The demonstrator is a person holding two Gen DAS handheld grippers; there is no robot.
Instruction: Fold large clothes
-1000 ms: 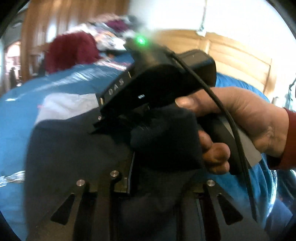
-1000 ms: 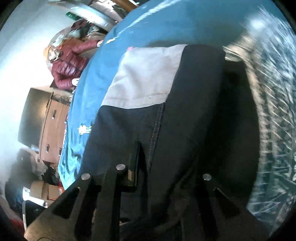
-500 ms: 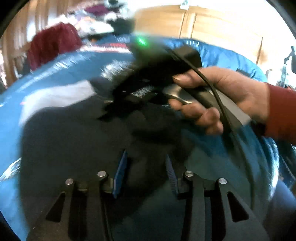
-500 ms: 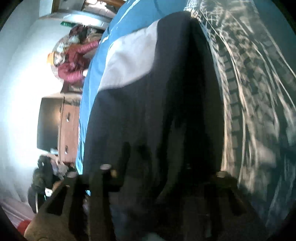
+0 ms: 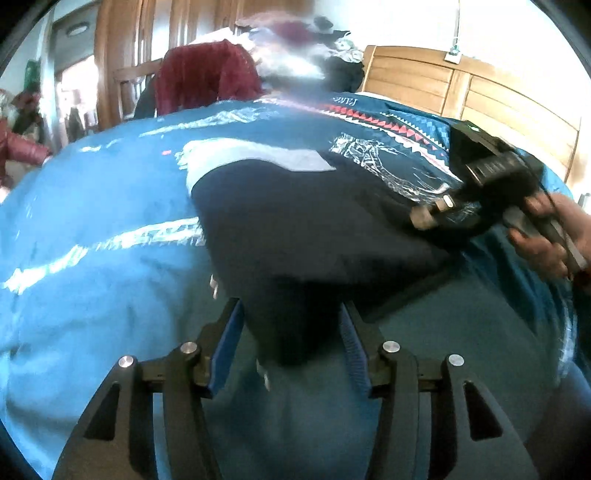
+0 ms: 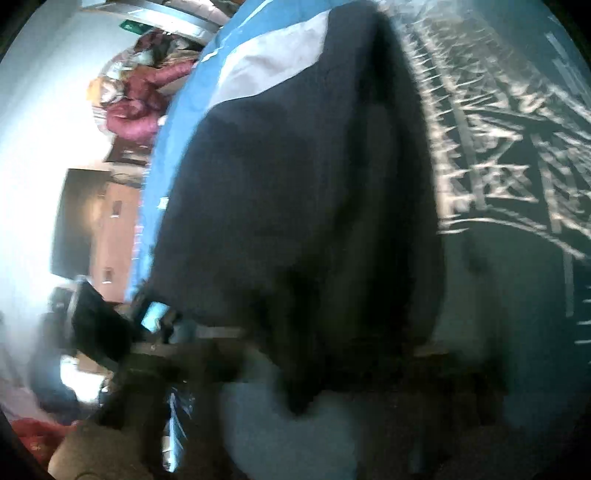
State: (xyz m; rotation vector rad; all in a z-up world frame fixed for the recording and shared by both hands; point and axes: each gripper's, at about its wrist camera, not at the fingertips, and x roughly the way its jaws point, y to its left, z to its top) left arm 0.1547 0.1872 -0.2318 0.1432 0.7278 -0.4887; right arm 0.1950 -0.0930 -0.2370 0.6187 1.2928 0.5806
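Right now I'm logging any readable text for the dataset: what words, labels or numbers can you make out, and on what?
Bedspread, white lettering near the headboard: too blurred to read.
Right gripper, markings on its black body: too blurred to read.
Green sign on the wall: too small to read.
Dark garment: no text visible.

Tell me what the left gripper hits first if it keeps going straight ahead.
Probably the dark garment: its near edge already lies between the open fingers of the left gripper, on the blue bedspread. Depth is hard to judge.
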